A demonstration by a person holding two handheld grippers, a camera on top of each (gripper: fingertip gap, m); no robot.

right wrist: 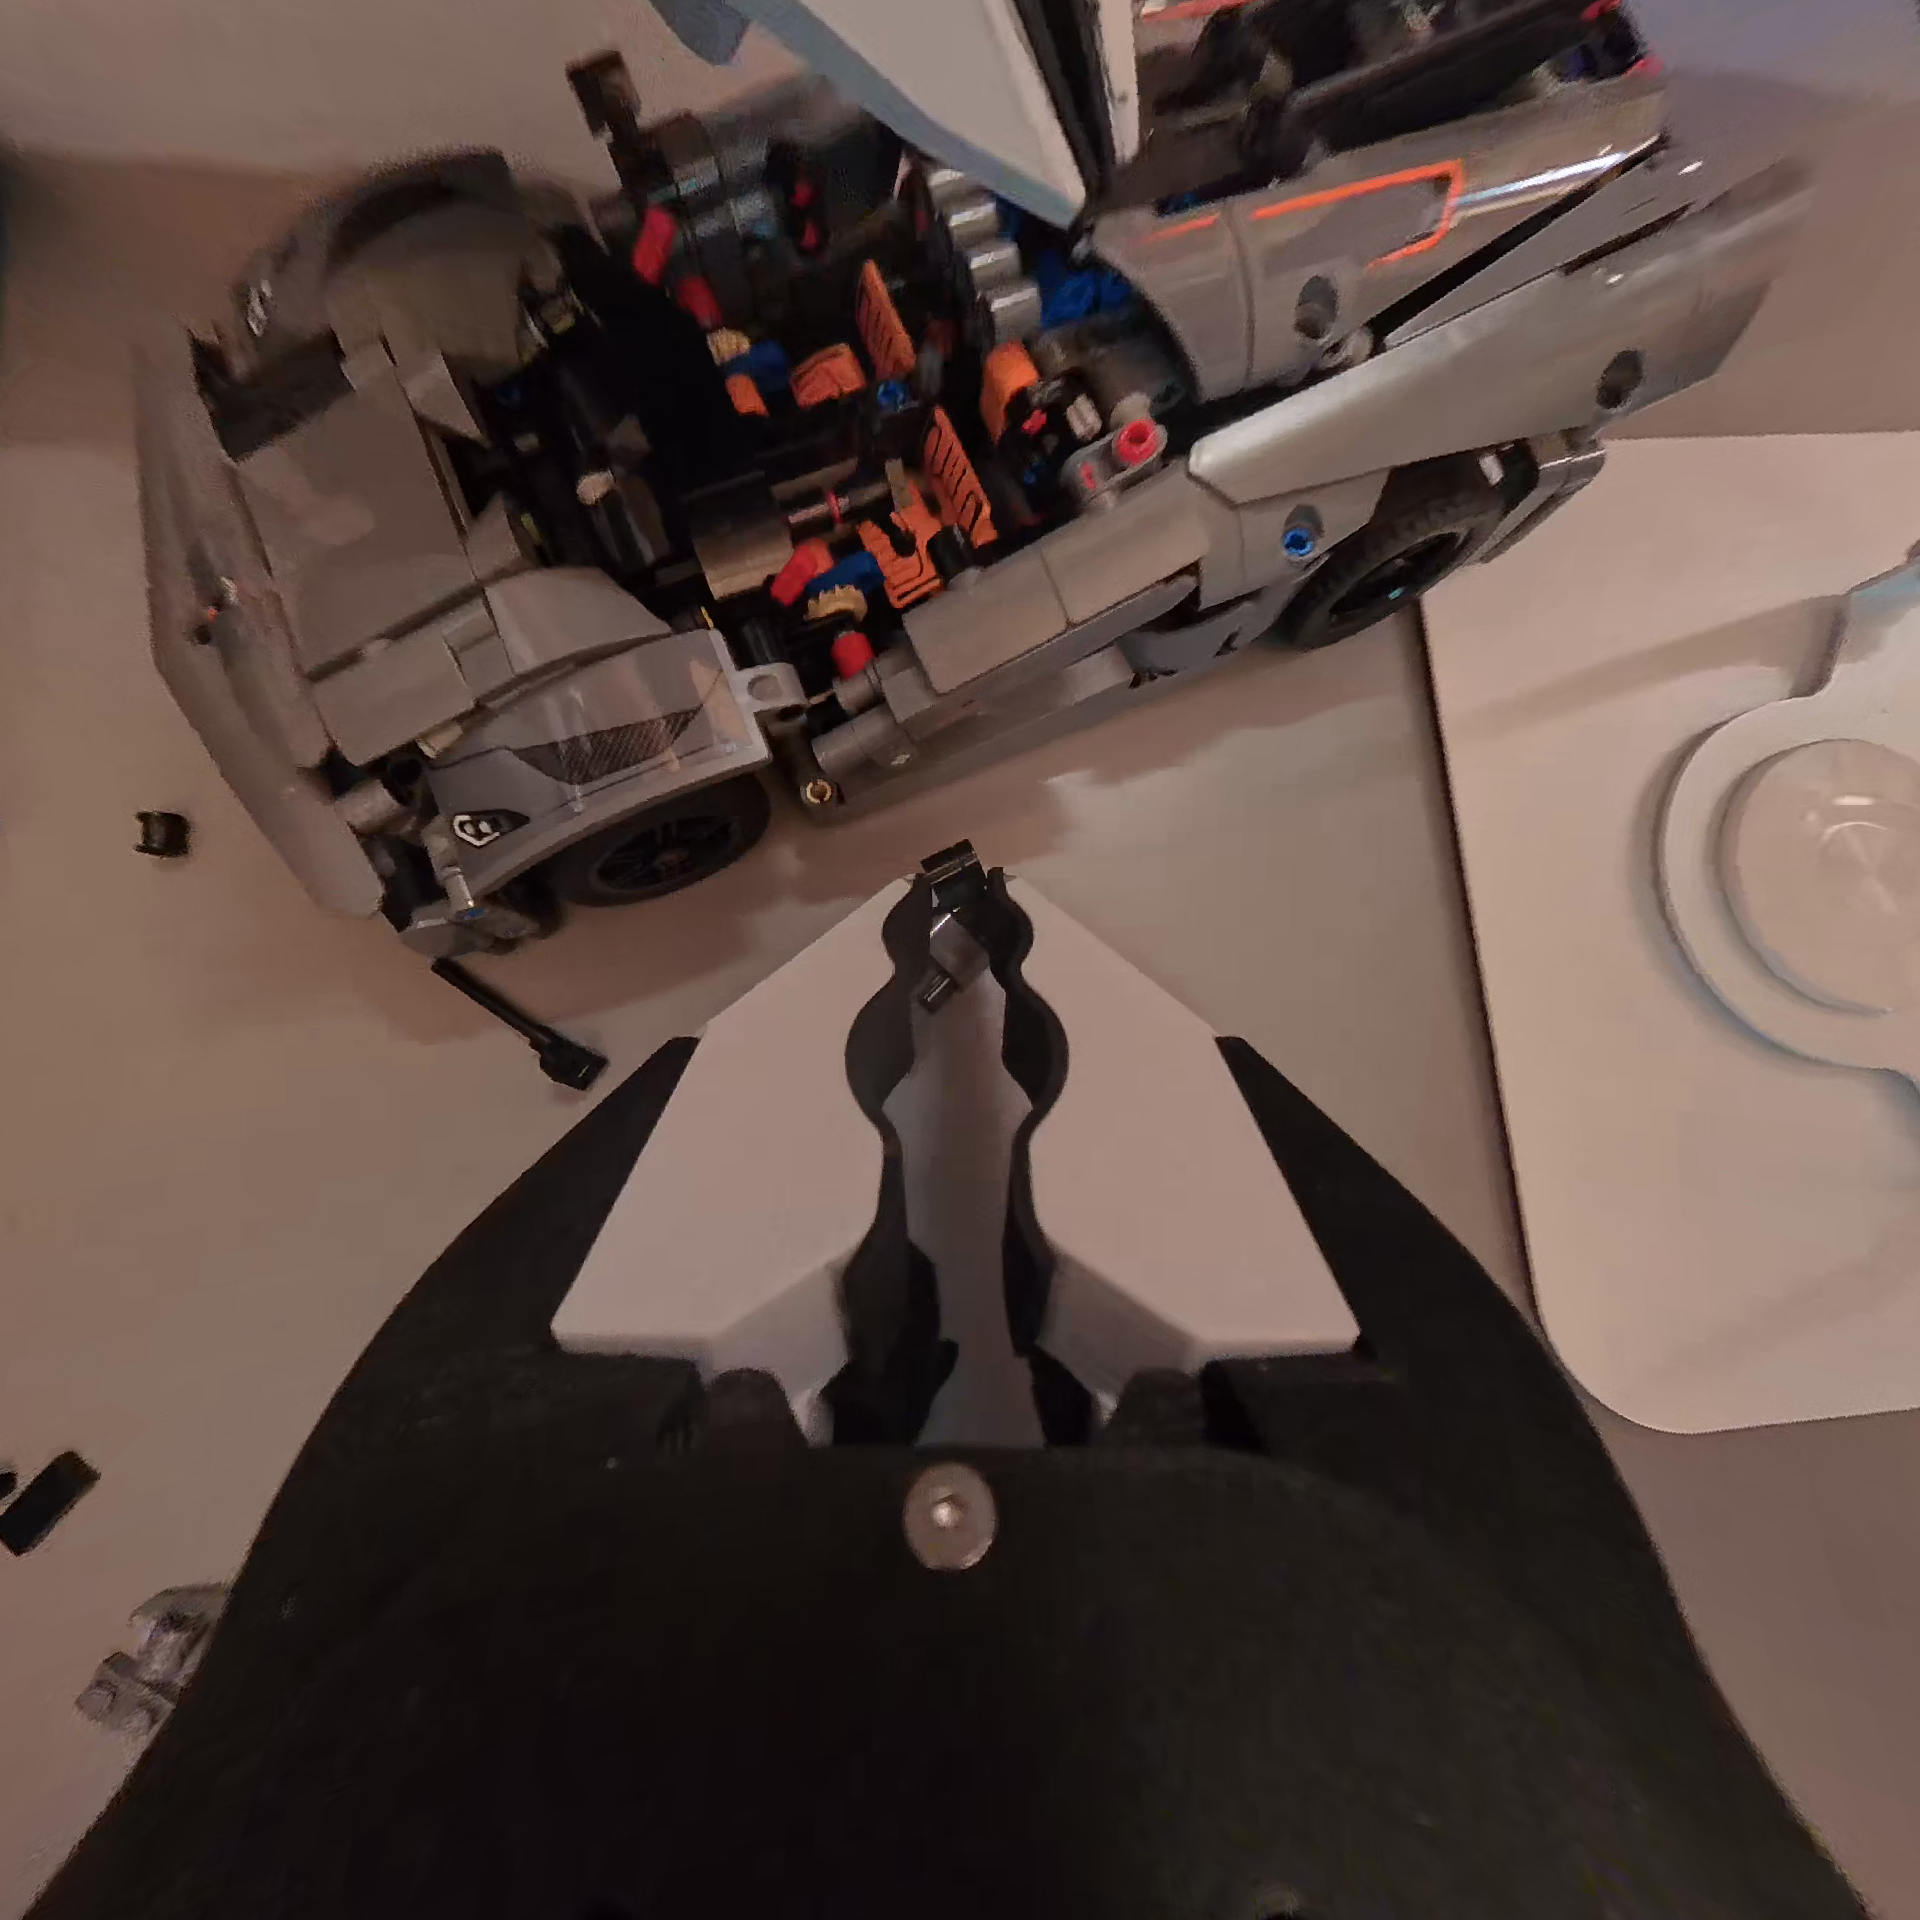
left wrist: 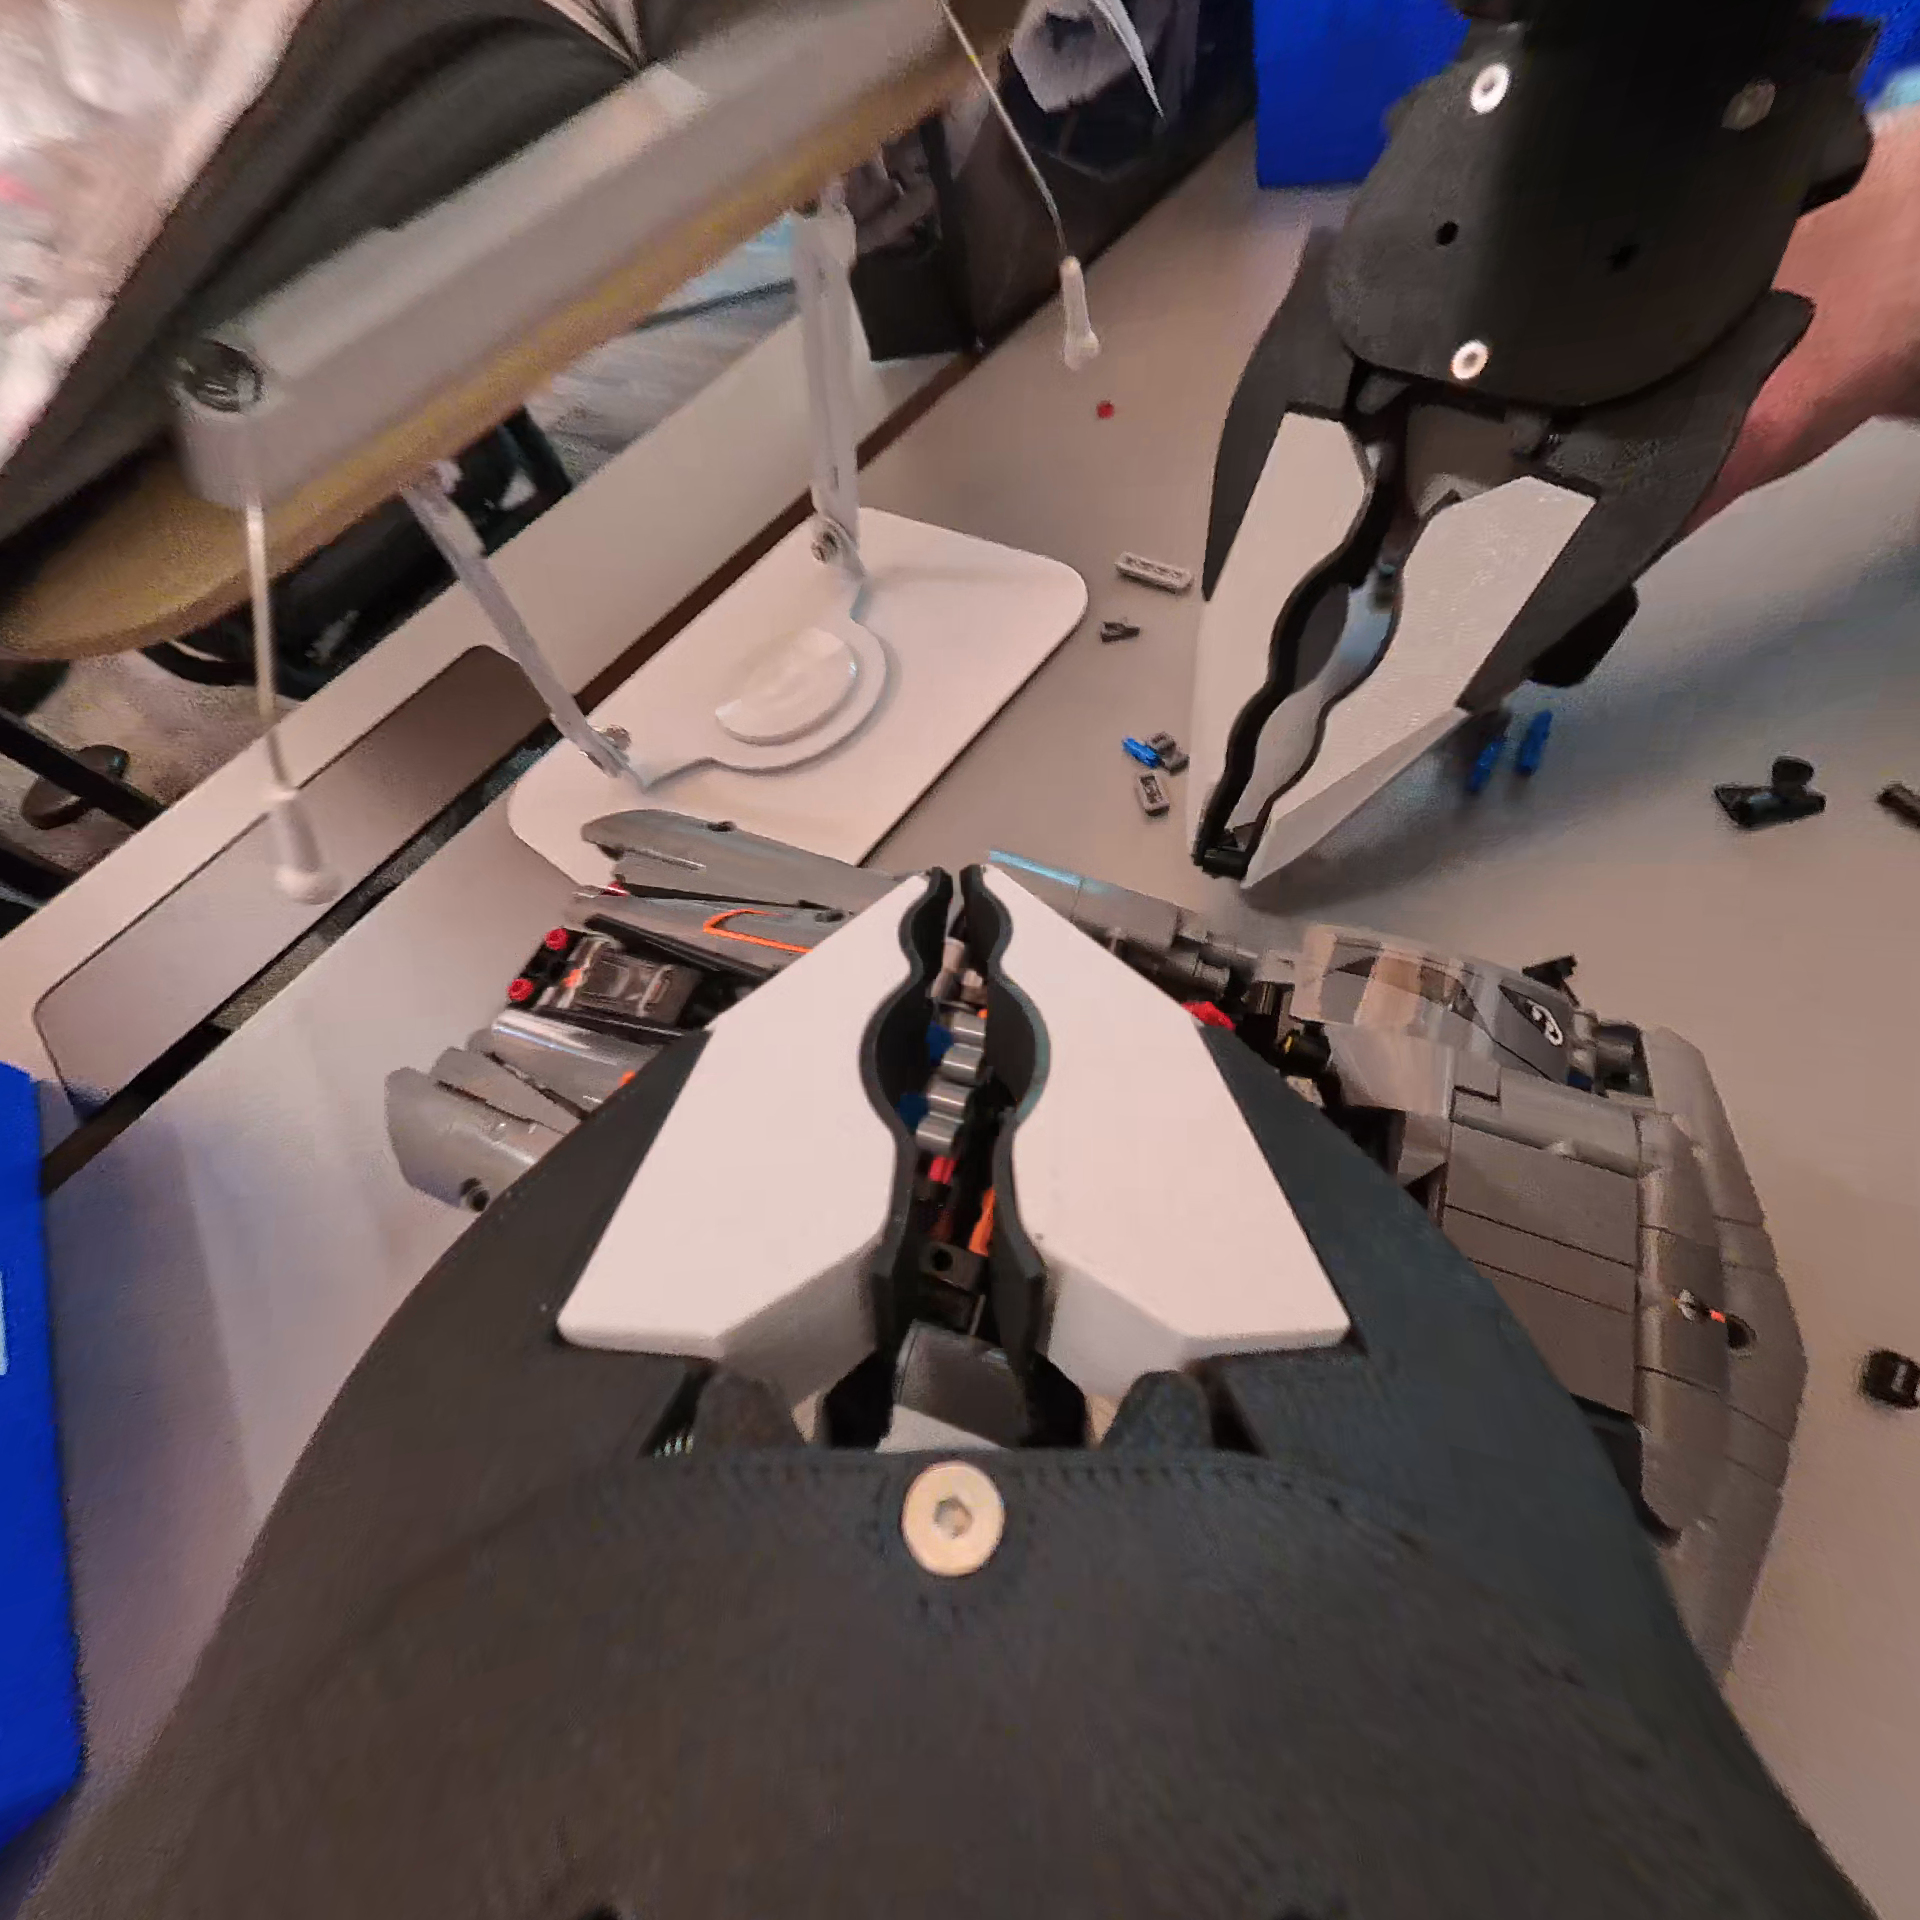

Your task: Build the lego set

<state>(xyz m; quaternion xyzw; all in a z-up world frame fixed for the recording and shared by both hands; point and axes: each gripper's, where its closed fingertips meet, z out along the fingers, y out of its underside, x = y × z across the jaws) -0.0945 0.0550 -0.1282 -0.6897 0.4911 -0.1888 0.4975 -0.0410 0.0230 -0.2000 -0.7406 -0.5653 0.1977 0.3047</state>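
Observation:
A grey lego car (right wrist: 416,540) with an open, orange-and-black interior lies on the pale table; it also shows in the left wrist view (left wrist: 1558,1195). My left gripper (left wrist: 956,888) is shut, and its tips rest in the middle of the car's interior. From the right wrist view it comes down from the top edge (right wrist: 1075,197). My right gripper (right wrist: 956,894) is shut on a small black lego piece (right wrist: 948,935) and holds it just in front of the car's side. The left wrist view shows that gripper (left wrist: 1231,852) beside the car with the black piece (left wrist: 1218,858) at its tips.
A white stand base (left wrist: 935,644) lies beside the car, at the right in the right wrist view (right wrist: 1662,1039). Loose pieces lie around: blue pins (left wrist: 1507,743), a black part (left wrist: 1766,795), a black axle (right wrist: 520,1023), a black clip (right wrist: 161,831). A blue box (left wrist: 31,1455) is at the left. Tip to tip, the grippers are about 10 cm apart.

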